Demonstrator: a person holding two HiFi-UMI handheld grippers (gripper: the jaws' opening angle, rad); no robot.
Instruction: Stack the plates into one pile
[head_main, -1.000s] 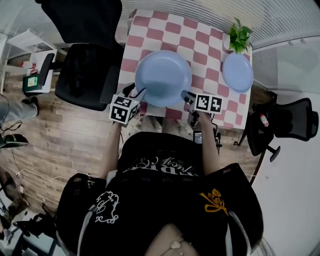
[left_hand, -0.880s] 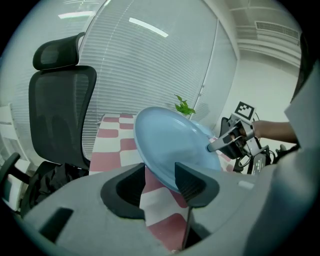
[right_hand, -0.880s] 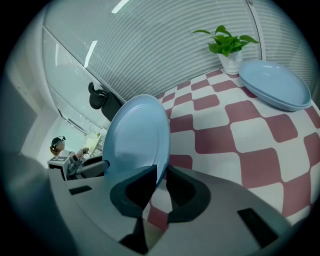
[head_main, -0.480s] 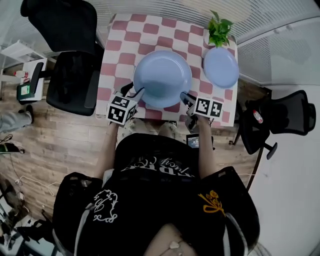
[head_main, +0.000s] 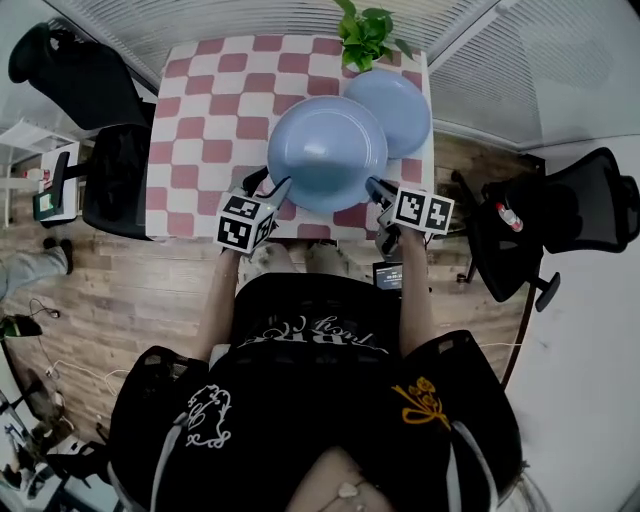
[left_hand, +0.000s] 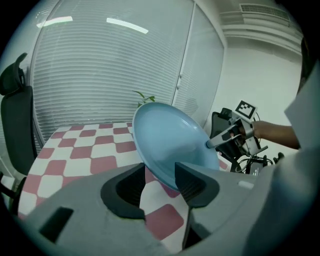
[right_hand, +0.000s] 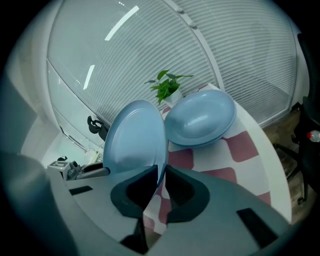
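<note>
The left gripper (head_main: 279, 186) and the right gripper (head_main: 372, 186), its jaws just tightening, are pinching the large blue plate (head_main: 325, 150) by its rim. They should be keeping it level while centring it over the smaller blue plate (head_main: 402, 92).

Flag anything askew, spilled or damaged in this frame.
Nothing stands out. The carried plate is held by its rim between the left gripper and right gripper, overlapping, in the head view, the second plate, which lies flat on the table beside the plant. No spill or damage shows.

Bright, even light; lamp reflections streak blinds (left_hand: 100, 75); strong fisheye warp; dark vignetted corners.
</note>
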